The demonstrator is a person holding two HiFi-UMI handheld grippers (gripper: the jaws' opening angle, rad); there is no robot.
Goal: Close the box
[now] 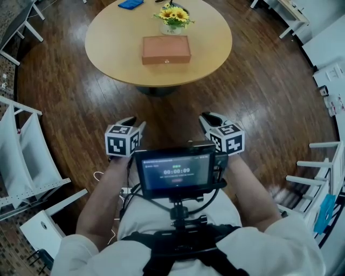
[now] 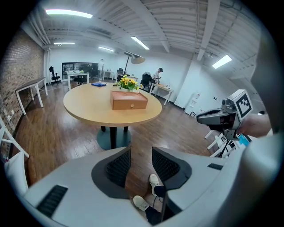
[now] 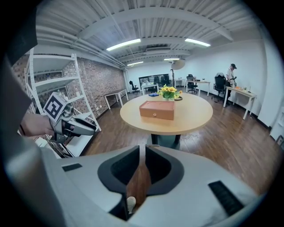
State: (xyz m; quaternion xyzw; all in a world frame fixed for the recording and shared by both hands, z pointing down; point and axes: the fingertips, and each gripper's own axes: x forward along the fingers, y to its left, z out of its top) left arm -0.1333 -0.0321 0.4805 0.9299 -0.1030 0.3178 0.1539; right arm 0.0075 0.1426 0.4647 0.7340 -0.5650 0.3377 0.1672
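A brown wooden box [image 1: 166, 49] lies on the round wooden table [image 1: 113, 48] ahead of me, its lid flat down and a small clasp on the front face; it also shows as the box [image 2: 129, 99] and the box [image 3: 157, 110] in the gripper views. Both grippers hang over the floor near my body, well short of the table. My left gripper [image 1: 135, 123] is open, with only floor and shoes seen through the gap [image 2: 141, 150]. My right gripper [image 1: 207, 118] has its tips [image 3: 143, 147] closed together on nothing.
A vase of yellow flowers [image 1: 173, 16] stands just behind the box, and a blue item [image 1: 130, 4] lies at the table's far edge. White chairs [image 1: 24, 156] stand to the left, more white chairs [image 1: 323, 172] to the right. A small monitor [image 1: 175, 172] sits on my chest rig.
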